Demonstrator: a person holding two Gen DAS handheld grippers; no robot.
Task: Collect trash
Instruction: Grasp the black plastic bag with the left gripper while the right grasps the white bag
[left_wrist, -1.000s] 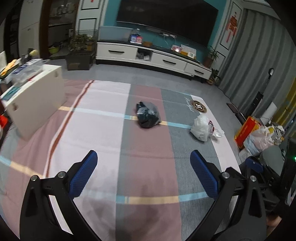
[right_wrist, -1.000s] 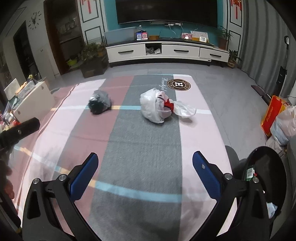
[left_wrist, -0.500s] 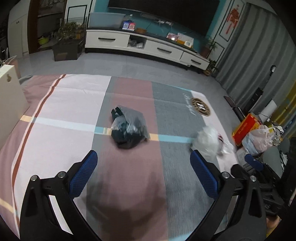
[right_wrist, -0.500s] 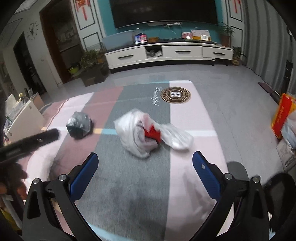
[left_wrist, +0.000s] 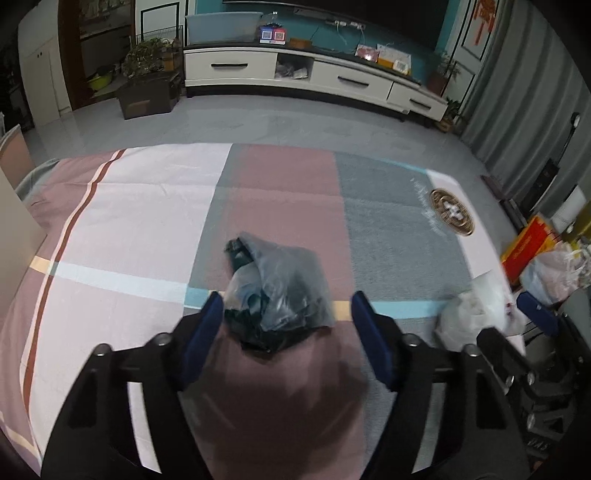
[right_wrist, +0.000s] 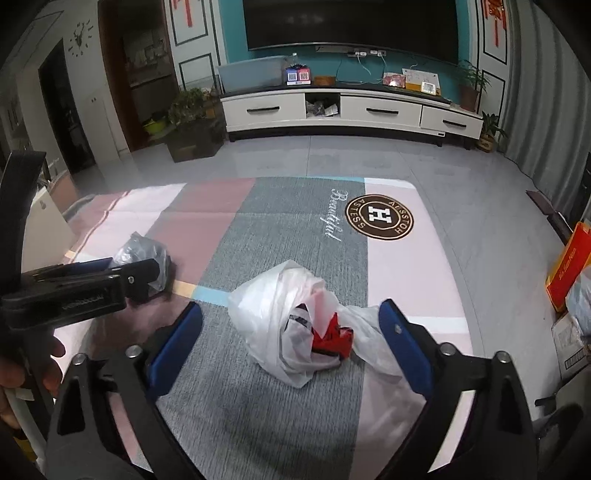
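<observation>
A dark grey trash bag (left_wrist: 277, 291) lies on the striped rug (left_wrist: 140, 206). My left gripper (left_wrist: 286, 314) is open, its blue fingers on either side of the bag's near end. A white trash bag (right_wrist: 295, 328) with red packaging inside lies on the rug's grey stripe. My right gripper (right_wrist: 291, 332) is open, its fingers on either side of that bag. The white bag also shows in the left wrist view (left_wrist: 476, 314). The dark bag shows in the right wrist view (right_wrist: 144, 254), partly hidden behind the left gripper's body.
A white TV cabinet (right_wrist: 351, 110) stands along the far wall, with a plant crate (right_wrist: 192, 144) to its left. A red box (right_wrist: 569, 266) and plastic bags (left_wrist: 554, 273) lie off the rug's right edge. A white box (left_wrist: 14, 206) stands at the left.
Both grippers have moved forward and down to the bags. The left gripper's fingers have narrowed around the dark bag. The right gripper now straddles the white bag.
</observation>
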